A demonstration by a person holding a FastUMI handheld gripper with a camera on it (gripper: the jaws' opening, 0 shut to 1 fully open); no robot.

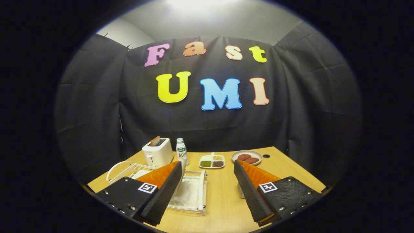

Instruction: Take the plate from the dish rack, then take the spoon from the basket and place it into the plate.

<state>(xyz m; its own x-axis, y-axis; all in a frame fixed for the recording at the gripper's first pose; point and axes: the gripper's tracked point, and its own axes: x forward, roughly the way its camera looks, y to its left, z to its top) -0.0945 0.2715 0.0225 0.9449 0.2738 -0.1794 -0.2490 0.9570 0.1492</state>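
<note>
The gripper view looks down over a wooden counter (223, 197) with the gripper (207, 168) held above it, its two fingers spread wide apart and holding nothing; bare counter lies between them. Behind the left finger (163, 191) stands a white wire dish rack (190, 191), whose near part, with a white tray, reaches out past the finger toward the gap, while its curved handle and wire grid show on the outer side of that finger. A white plate (182, 171) stands upright in the rack, seen as a thin pale edge rising just at the tip of the left finger, very near to it; I cannot tell if it touches. Close behind the right finger (250, 191), low against its inner side, a small part of a metallic container (241, 191) peeks out; whether this is the basket, and whether a spoon is in it, I cannot tell, because the finger hides most of it. Beyond the fingers, near the far edge of the counter, there are a white toaster (157, 152) with a slice of bread in its slot, a small bottle (182, 150) just beside it, a divided white tray (212, 161) with green, pale and dark fillings, and a round dish (246, 157) carrying two reddish-brown patties.
</note>
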